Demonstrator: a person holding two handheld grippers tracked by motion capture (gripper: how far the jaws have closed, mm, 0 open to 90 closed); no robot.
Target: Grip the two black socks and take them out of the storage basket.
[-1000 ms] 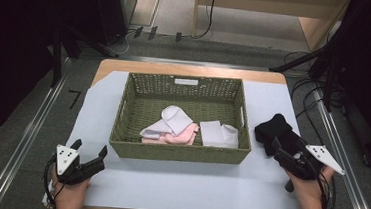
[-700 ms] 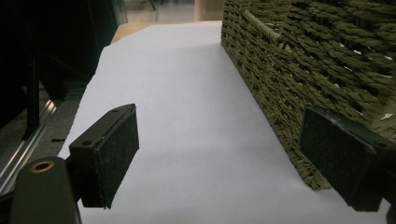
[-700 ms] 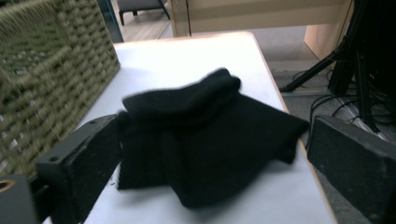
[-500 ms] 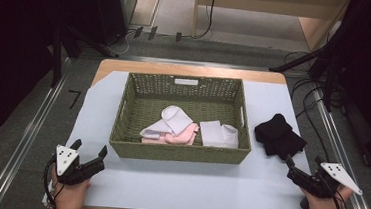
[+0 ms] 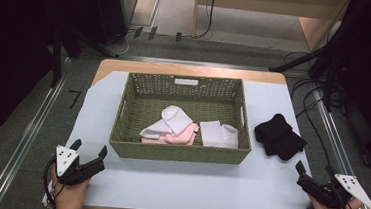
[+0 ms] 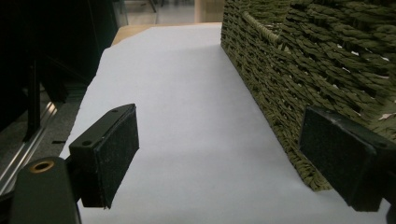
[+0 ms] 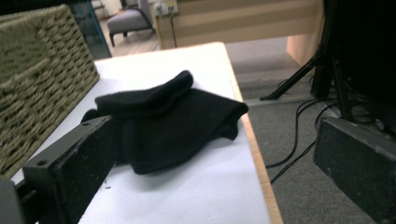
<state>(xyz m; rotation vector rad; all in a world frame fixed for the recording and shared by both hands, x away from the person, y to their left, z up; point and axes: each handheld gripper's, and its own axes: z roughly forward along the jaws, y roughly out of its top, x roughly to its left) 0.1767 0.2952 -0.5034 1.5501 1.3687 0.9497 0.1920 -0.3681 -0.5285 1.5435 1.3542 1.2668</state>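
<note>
Ahead of the wide-open, empty right claw (image 5: pixel 313 177), the black sock (image 5: pixel 278 137) looks soft, light; pinch its bunched fold.

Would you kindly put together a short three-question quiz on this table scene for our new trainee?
1. True or false: the black folded cloth lies inside the green woven basket.
2. Which tongs are nearer the black cloth: left tongs or right tongs?
3. Multiple choice: the jaws of the right tongs are A) shut on the cloth, B) open with nothing between them, C) shut on the basket rim.

Key: 1. False; it lies on the white table cover, to the right of the basket. 2. Right tongs. 3. B.
</note>
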